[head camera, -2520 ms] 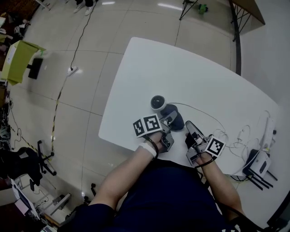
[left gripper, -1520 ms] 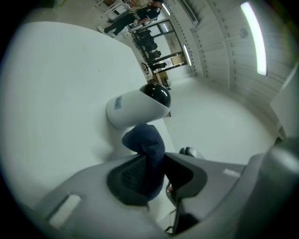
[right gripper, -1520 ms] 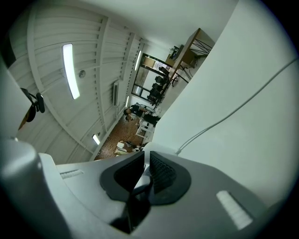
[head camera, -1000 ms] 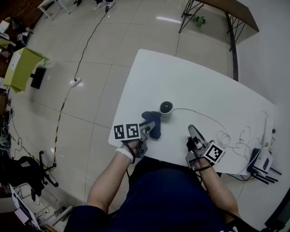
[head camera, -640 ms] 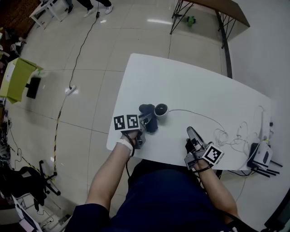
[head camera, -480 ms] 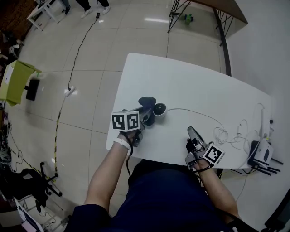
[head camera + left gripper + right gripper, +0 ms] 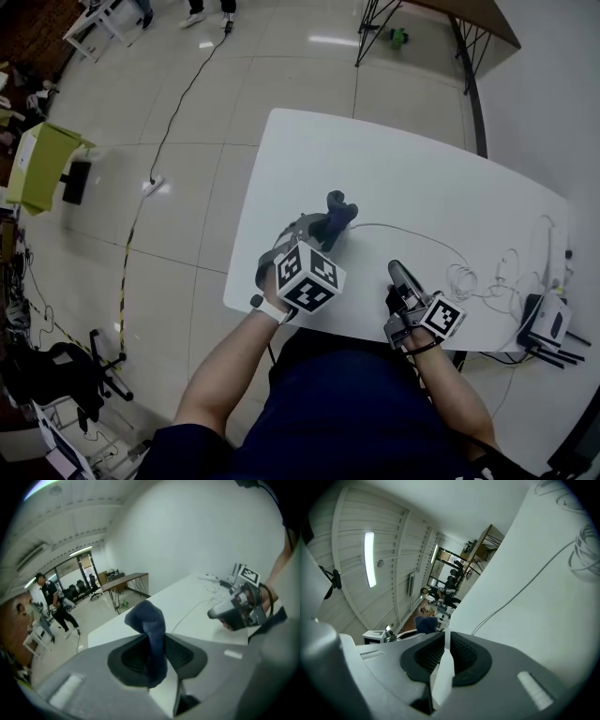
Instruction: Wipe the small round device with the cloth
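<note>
In the head view my left gripper [image 7: 328, 225] reaches up and to the right over the white table [image 7: 412, 178], shut on a dark blue cloth [image 7: 339, 208]. In the left gripper view the cloth [image 7: 151, 634] hangs up out of the jaws in a fold. The small round device is hidden under the cloth and jaws; only its white cable [image 7: 412, 239] leads out to the right. My right gripper [image 7: 395, 269] rests near the table's front edge, its jaws closed to a thin slit with nothing in them. In the right gripper view the cloth [image 7: 423, 623] shows far off.
A coil of white cable [image 7: 464, 277] lies right of my right gripper. A white router with black antennas [image 7: 544, 326] and a power strip [image 7: 555, 253] sit at the table's right edge. The table's left edge drops to tiled floor.
My left gripper has risen and rolled over, its marker cube now facing up. It carried the cloth right, over the spot where the device stood. The right gripper has not moved.
</note>
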Demonstrator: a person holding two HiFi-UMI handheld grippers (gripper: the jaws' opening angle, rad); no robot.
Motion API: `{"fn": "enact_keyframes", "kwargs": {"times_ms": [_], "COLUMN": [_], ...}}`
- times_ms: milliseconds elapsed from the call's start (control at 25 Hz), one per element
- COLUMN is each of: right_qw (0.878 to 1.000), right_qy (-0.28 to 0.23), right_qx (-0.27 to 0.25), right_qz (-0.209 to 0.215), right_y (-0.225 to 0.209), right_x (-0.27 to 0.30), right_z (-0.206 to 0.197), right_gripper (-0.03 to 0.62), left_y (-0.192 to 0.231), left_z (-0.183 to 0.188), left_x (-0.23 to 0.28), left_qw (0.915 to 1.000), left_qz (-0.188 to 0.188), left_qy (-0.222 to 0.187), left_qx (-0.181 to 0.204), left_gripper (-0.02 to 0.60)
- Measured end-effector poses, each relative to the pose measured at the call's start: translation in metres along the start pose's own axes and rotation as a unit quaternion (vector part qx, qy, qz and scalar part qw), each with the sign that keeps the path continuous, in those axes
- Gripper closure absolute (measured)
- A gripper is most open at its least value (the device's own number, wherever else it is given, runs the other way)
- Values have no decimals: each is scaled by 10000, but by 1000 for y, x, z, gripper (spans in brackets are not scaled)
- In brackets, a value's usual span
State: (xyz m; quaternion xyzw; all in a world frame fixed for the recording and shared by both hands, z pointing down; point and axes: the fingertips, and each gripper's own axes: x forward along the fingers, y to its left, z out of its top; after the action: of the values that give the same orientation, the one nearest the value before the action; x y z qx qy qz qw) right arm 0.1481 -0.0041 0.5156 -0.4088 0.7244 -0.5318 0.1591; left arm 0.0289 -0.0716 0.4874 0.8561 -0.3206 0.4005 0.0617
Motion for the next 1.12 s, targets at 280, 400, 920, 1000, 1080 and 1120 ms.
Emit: {"fn": "enact_keyframes", "kwargs": {"times_ms": [280,400,920,1000,1080,1120], "right_qw": [9999,9999,9988,9986,9985,9984], "right_qy": [93,149,477,510,532,549], "right_qx": [66,66,18,5,-1,2], "right_qz": [-5,28,123,112,139,158], "right_y": [-9,-9,-9,-10,-9,-8], "right_x": [-5,-6,2,3,5,7], "right_z": [1,2,-3,-4,-6,-8], "right_gripper": [551,551,551,551,556,556], "left_y": [-58,-70,-110,-110,-107,-106], "left_z": [-14,-25,-53,-58,-79,-93], "left_x": [18,30,13,-1,-4,-3], "left_qw": [9928,9897,9537,9235,9064,8978], "left_qz": [35,102,-1820,-2124,-2137,-2097], "left_qy": [322,454,451,396,455,482], "left_qx": [1157,1351,-2350,-3168,-3616,-3842], "left_gripper": [477,479,479,479,479,477]}}
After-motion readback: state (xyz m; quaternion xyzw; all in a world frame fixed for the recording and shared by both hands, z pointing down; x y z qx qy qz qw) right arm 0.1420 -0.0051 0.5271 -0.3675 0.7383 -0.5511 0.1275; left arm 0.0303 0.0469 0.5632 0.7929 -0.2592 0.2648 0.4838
